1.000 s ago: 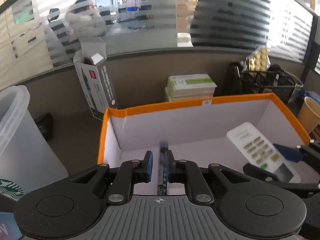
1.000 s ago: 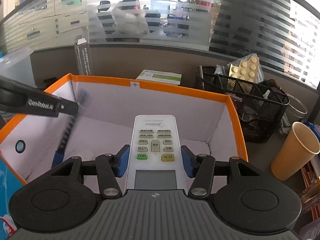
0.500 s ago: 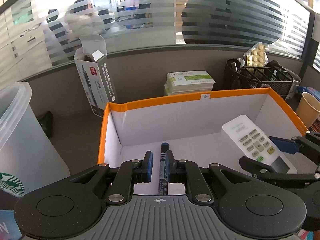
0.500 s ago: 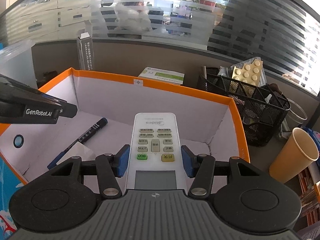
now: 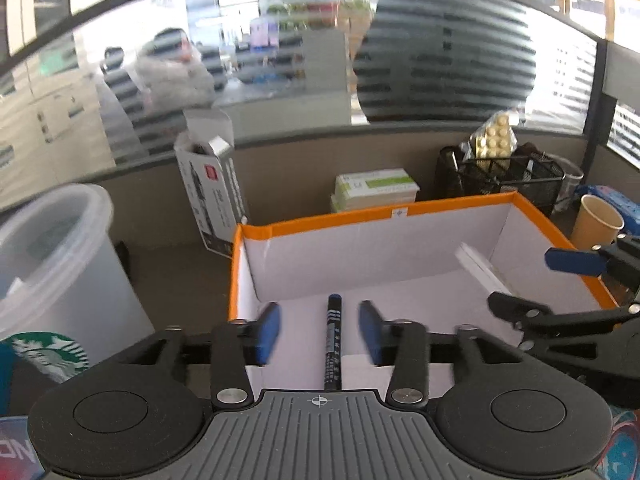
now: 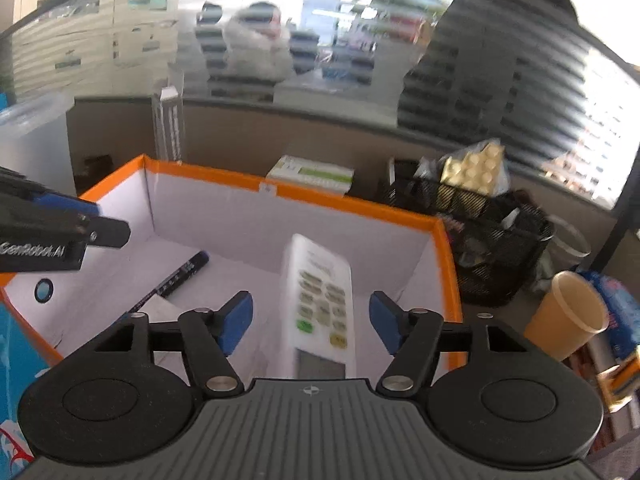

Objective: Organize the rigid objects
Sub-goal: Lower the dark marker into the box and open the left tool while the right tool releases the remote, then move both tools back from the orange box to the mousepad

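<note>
While jaws just opened, pen (image 5: 333, 344) lies loose between left gripper (image 5: 319, 334) pads, seemingly untouched.

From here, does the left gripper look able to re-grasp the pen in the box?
Probably yes. The pen lies on the floor of the orange-rimmed box, right between the left gripper's jaws, which have just been opening and stand clear of it. Nothing blocks it.

Remote (image 6: 318, 300) blurred, keys unreadable; pen's (image 5: 333, 344) near end hidden behind claw body.
</note>
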### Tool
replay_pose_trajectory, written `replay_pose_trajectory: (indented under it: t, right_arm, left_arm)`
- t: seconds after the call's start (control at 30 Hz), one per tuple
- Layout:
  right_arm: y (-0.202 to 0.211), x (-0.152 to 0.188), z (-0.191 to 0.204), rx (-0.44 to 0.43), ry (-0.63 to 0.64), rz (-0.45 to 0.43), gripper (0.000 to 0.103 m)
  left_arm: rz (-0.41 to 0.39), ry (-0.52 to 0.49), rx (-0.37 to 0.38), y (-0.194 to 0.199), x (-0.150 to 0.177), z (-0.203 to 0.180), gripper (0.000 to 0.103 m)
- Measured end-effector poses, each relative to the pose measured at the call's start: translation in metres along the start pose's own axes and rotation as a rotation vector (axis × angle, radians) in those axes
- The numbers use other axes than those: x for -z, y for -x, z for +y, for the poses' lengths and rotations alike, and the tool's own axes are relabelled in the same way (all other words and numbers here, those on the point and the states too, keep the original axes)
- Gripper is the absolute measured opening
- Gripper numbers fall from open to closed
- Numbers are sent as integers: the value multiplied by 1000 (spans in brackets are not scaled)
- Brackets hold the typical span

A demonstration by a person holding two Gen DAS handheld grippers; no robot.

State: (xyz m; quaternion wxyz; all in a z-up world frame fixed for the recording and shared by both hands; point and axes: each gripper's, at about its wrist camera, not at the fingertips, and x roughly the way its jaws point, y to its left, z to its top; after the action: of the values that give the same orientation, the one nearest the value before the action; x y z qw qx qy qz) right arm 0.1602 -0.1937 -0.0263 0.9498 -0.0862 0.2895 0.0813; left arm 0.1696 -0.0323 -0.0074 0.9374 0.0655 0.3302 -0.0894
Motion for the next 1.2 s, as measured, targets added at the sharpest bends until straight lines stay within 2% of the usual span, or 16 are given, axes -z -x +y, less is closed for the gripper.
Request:
replay_pose_trajectory:
  t: [0.1,0.17,0.2,0.23,0.33,0.43,0.57,0.73,0.8,0.93,1.2]
  right_arm:
    - [21,-1,-1,2,-7,-45,64]
    - [41,2,-1,3,-1,-93,64]
    - [53,5,0,-2,5,-119,64]
    - [64,9,1,-10,7,-136,64]
    - [90,29,6,-70,12,-165,64]
    - [102,58,13,-124,20,-138,62]
    - [109,94,23,-124,66,-81,56]
    - [121,133,27,-141,34,-39,55]
    - [126,144,29,-195,24,-18,55]
    - [124,158,35,-338,31,45,54]
    - [119,167,58,-396,97,90,56]
  left_arm:
    - [-26,-9,4,16,4,-2,51]
    - [-47,-18,19,30,11,-4,63]
    - [-62,-24,22,37,15,-5,73]
    - [-79,-30,19,44,21,-6,76]
    - [-100,-46,20,59,44,-9,76]
    - [-61,-31,53,61,66,-8,76]
    - [-9,-33,88,62,96,-13,76]
    - [47,-32,110,68,131,-19,76]
    - [75,-21,118,68,143,-20,76]
    - [130,-18,98,65,160,-17,76]
    - [150,37,23,68,169,7,76]
